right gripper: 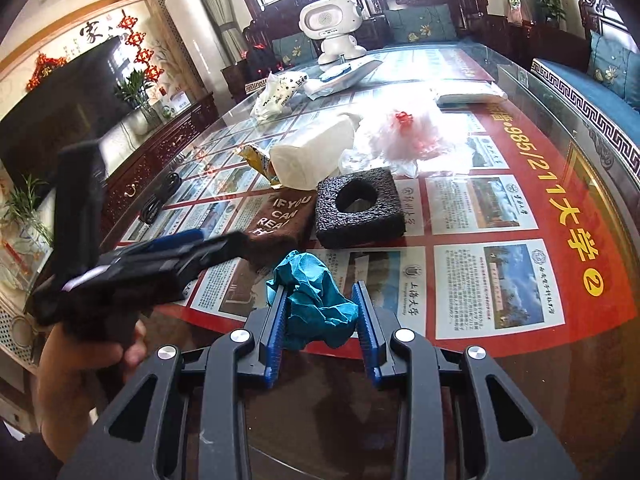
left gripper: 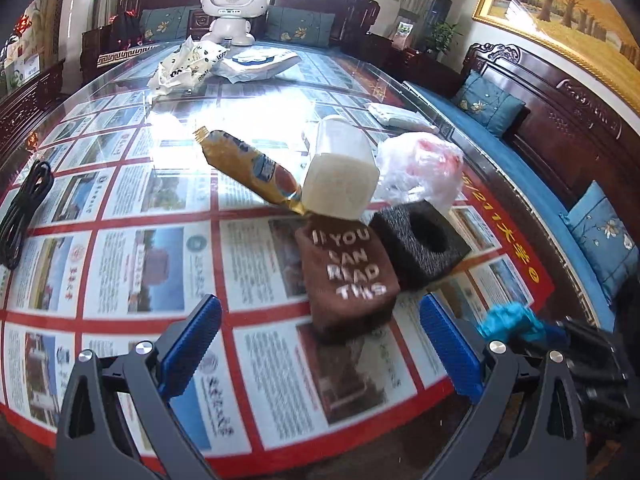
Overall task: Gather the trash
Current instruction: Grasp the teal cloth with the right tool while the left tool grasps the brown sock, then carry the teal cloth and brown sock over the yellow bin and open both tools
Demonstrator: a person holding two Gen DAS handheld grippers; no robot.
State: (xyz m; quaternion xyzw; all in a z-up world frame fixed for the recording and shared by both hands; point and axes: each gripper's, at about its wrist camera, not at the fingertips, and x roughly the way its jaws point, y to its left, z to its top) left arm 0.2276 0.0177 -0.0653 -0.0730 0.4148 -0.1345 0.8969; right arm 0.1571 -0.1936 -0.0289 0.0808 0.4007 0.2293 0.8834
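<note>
My left gripper (left gripper: 320,320) is open, its blue fingers either side of a brown sock (left gripper: 348,272) lettered "IF YOU CAN READ THIS". Behind the sock lie a black foam block with a hole (left gripper: 420,240), a white plastic bottle on its side (left gripper: 340,176), a gold snack wrapper (left gripper: 256,168) and a crumpled clear plastic bag (left gripper: 424,168). My right gripper (right gripper: 320,308) is shut on a crumpled teal paper ball (right gripper: 316,300), held just above the table's near edge. The left gripper (right gripper: 192,248) shows blurred in the right wrist view, beside the sock (right gripper: 284,216).
The glass-topped table (left gripper: 160,200) carries a white toy robot (left gripper: 230,8), white wrappers (left gripper: 188,68), a flat white packet (right gripper: 468,94) and a black cable (left gripper: 24,208). Blue-cushioned wooden benches (left gripper: 560,168) stand right and behind.
</note>
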